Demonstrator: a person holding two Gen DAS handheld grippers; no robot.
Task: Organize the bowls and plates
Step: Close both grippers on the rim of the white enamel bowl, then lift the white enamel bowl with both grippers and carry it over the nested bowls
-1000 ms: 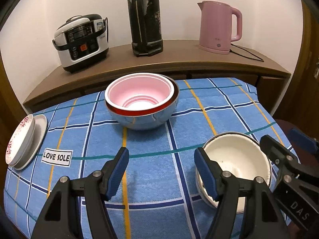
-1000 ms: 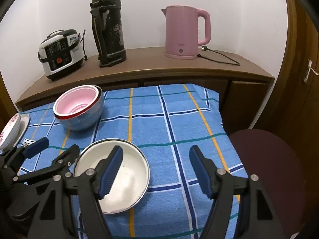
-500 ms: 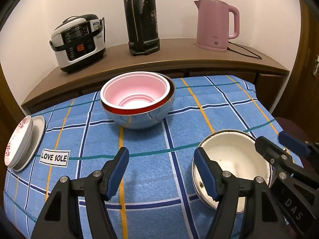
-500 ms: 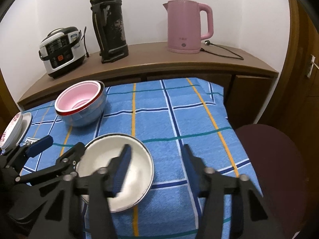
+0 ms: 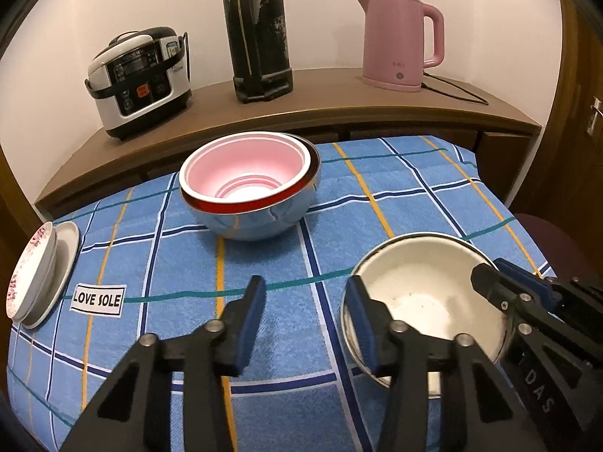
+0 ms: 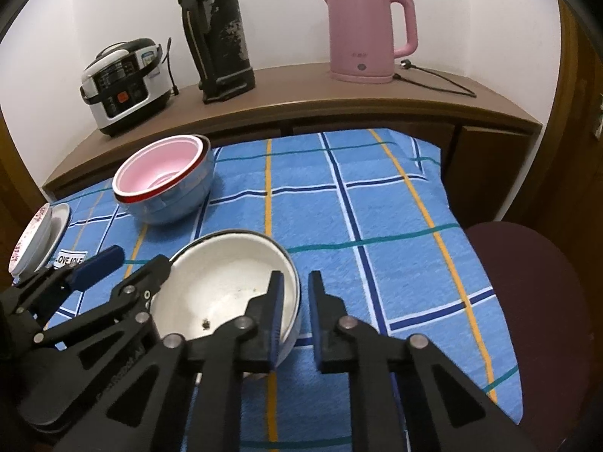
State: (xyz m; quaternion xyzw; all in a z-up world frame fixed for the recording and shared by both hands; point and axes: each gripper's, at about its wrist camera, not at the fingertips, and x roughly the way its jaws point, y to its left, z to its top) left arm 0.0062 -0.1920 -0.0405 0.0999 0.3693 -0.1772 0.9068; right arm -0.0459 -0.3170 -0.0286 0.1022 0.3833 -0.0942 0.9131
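White bowl (image 6: 222, 286) on the desk (image 6: 377, 207), nearer the viewer than the nested bowls (image 5: 250, 184). Right tool (image 6: 293, 316): fingers straddle the bowl's right rim, one inside, one outside, gap narrow; whether the pads already pinch the wall cannot be told. Left tool (image 5: 303, 318): spread wide, holding nothing, just beside the bowl's left rim. Step in hand, as judged: grasping the white bowl. Next move calls for a firm pinch, a level lift, and carriage to the nested bowls. Plates (image 5: 37, 271) lie far left of them.

A white enamel bowl (image 5: 422, 293) sits upright at the near right. Nested pink, red and blue bowls (image 5: 250, 188) stand farther back, centre. Stacked plates (image 5: 41, 275) lie far left.
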